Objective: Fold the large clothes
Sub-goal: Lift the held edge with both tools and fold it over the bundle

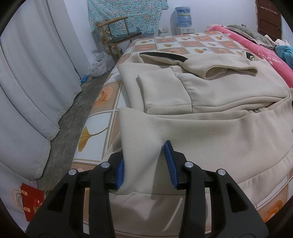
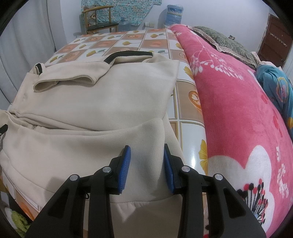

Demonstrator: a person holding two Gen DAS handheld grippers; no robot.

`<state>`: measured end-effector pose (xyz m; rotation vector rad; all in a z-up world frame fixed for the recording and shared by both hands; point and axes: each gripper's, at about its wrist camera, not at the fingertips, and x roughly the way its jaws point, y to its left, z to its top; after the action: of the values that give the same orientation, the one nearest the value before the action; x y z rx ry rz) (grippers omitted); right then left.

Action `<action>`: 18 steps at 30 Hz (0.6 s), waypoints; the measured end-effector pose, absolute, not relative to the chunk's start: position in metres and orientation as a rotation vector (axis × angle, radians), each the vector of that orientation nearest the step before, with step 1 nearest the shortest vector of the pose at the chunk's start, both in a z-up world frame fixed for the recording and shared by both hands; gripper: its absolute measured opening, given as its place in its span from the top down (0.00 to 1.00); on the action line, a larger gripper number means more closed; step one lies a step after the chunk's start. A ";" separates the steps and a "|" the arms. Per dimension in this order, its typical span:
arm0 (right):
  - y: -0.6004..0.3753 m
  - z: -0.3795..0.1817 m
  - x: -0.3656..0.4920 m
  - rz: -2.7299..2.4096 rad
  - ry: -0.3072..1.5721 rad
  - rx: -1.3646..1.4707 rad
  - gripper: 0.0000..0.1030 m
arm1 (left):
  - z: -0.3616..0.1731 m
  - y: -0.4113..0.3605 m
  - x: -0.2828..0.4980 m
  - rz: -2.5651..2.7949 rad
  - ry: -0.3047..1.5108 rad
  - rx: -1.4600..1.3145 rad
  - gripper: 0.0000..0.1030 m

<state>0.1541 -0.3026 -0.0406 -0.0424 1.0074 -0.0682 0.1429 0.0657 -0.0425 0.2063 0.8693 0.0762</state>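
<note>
A cream zip-up hoodie (image 1: 210, 91) lies on the bed, sleeves folded across its body; it also shows in the right wrist view (image 2: 102, 102). Its bottom hem is lifted and folded toward the middle. My left gripper (image 1: 144, 164) has its blue pads on either side of a raised fold at the hem's left corner, jaws apart with cloth between them. My right gripper (image 2: 147, 166) stands the same way at the hem's right corner, pads wide with a bulge of cloth between. Neither pair of pads presses the cloth flat.
The bed has a tiled floral cover (image 1: 102, 117). A pink blanket (image 2: 238, 113) lies along the right side. A wooden chair (image 1: 117, 36), a plastic bag (image 1: 100, 64) and a water jug (image 1: 183, 16) stand beyond the bed. White curtains (image 1: 27, 73) hang left.
</note>
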 end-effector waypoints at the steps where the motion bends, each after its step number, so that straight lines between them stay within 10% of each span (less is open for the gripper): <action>1: -0.304 -0.040 0.154 -0.067 1.007 -0.042 0.66 | -0.043 0.066 0.143 0.076 0.869 0.206 0.63; 6: -0.303 -0.040 0.153 -0.066 0.994 -0.048 0.72 | -0.042 0.068 0.141 0.077 0.856 0.184 0.62; 10: -0.305 -0.032 0.142 -0.070 0.961 -0.036 0.92 | -0.036 0.076 0.130 0.076 0.805 0.138 0.86; 18: -0.301 0.008 0.080 -0.059 0.815 -0.023 0.94 | 0.002 0.090 0.059 -0.001 0.625 0.095 0.93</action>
<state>0.0797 -0.3007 0.0084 -0.0231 0.8146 -0.0587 0.0591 0.0904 0.0025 0.0948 0.6251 -0.0011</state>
